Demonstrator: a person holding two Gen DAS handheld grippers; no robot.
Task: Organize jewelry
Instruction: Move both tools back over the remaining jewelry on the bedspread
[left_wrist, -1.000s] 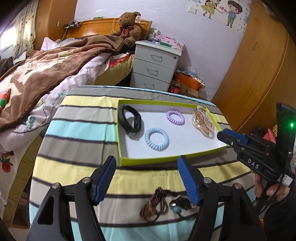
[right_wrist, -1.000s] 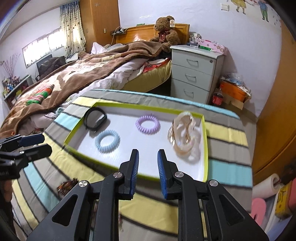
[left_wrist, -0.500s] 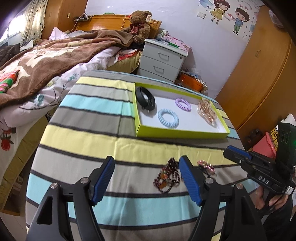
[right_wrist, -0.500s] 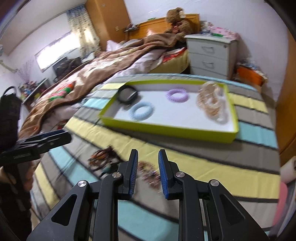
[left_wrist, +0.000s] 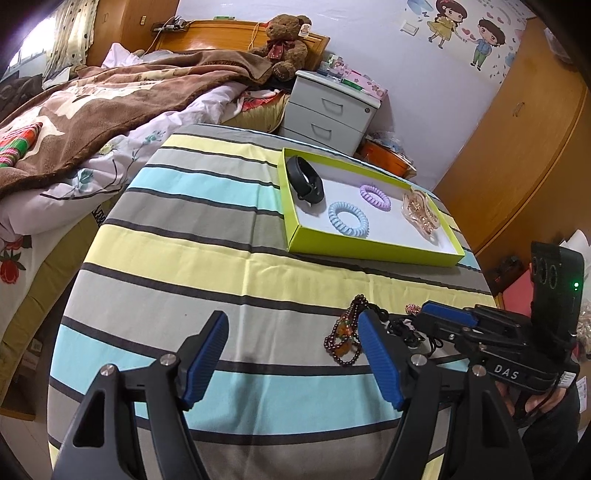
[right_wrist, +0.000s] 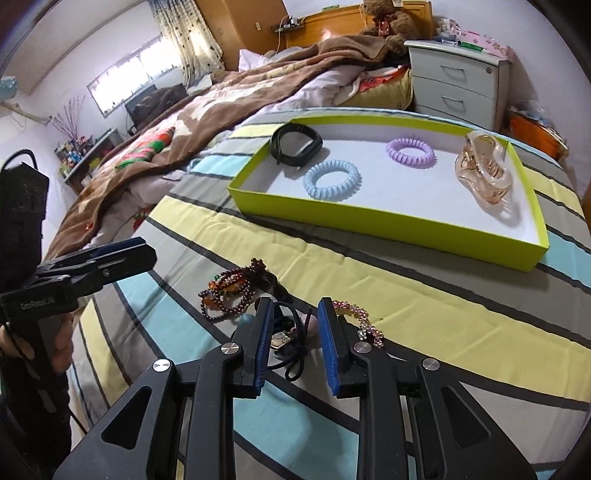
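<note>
On the near part of the striped tablecloth lies a small tangle of jewelry: a dark red bead bracelet, a black cord piece with a small pendant, and a pink beaded bracelet; the right gripper stands with its 2 blue pads parted, straddling the black cord piece, not clamped on it; the left gripper hangs wide apart over bare cloth, the bead bracelet just beside its right finger; farther back sits the lime-green tray, holding a black band, a blue coil hair tie, a purple coil hair tie and an amber hair claw; beyond stand a bed and a grey nightstand.
</note>
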